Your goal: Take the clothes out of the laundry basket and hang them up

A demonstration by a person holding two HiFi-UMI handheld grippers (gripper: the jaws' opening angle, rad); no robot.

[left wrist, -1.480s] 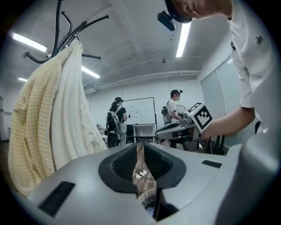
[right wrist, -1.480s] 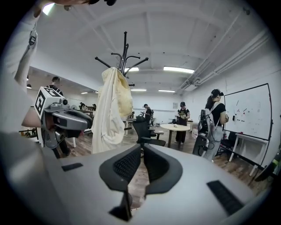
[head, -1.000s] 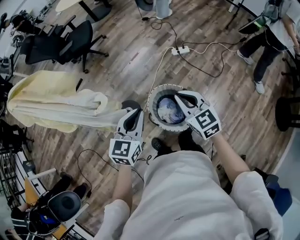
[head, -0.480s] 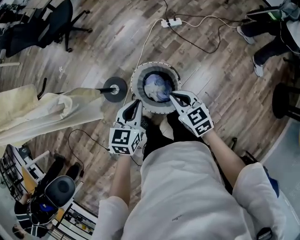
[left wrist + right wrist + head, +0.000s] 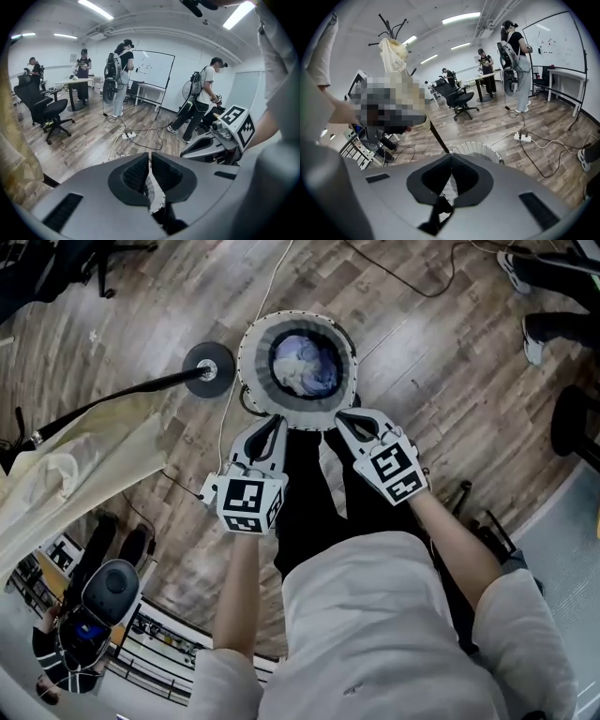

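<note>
1. No words can be read anywhere. The only print is the black-and-white square pattern on each gripper's marker cube, one on the left cube [image 5: 246,505] and one on the right cube [image 5: 394,472]. A whiteboard [image 5: 154,70] on the far wall carries marks too small to read.
2. The laundry basket [image 5: 251,381] is round and white with mesh sides. It stands on the wooden floor [image 5: 422,362] just in front of the person's dark trouser legs.
3. Inside the basket lies a crumpled bundle of blue and white clothes [image 5: 305,367], which covers the bottom.
4. The left gripper [image 5: 270,427] is clenched to a thin slit with nothing between its jaws. Its tip is just beside the left part of the basket's near rim.
5. The right gripper [image 5: 347,420] has its jaws pressed together and is also empty. Its tip is just beside the right part of the near rim.
6. The round dark base of a coat stand [image 5: 208,370] sits just left of the basket. A pale yellow cloth [image 5: 56,484] hangs from the stand.
7. A white power strip [image 5: 521,137] with trailing cables lies on the floor beyond the basket.
</note>
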